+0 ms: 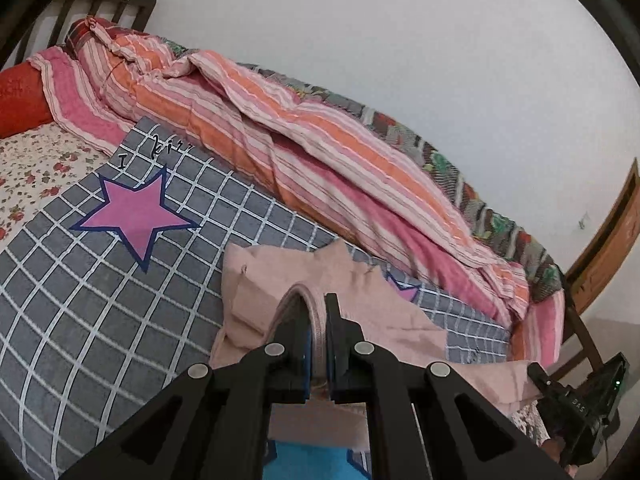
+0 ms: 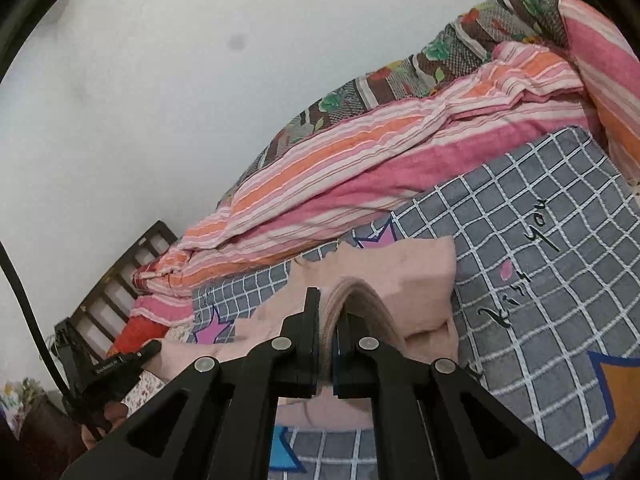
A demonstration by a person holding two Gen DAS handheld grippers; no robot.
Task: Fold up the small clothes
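On the bed, over the grey checked blanket (image 1: 120,320), I hold one small pink garment (image 1: 280,280). My left gripper (image 1: 318,320) has its jaws pressed almost shut on the garment's thick ribbed edge. My right gripper (image 2: 330,320) pinches the same ribbed edge a little way along, jaws nearly closed on it too. So both of my hands hold the cloth up by one edge, and the rest hangs down and rests on the blanket.

I think the folding is at an early step. The cloth looks bunched and wrinkly, with a jagged edge sticking up at the back. I see no neat, flat fold yet. I guess I must lay it flat, fold it over, and press it smooth. I cannot tell what kind of garment it is.

Now I count. One pink garment. Two grippers, both gripping it. One grey checked blanket with stars on it; I can see one whole pink star (image 1: 136,216) in the left view. One long striped quilt (image 1: 320,152), pink and orange, lies bunched along the wall. One red pillow (image 1: 20,100) sits near the headboard (image 1: 104,4). I see no pile of folded clothes.
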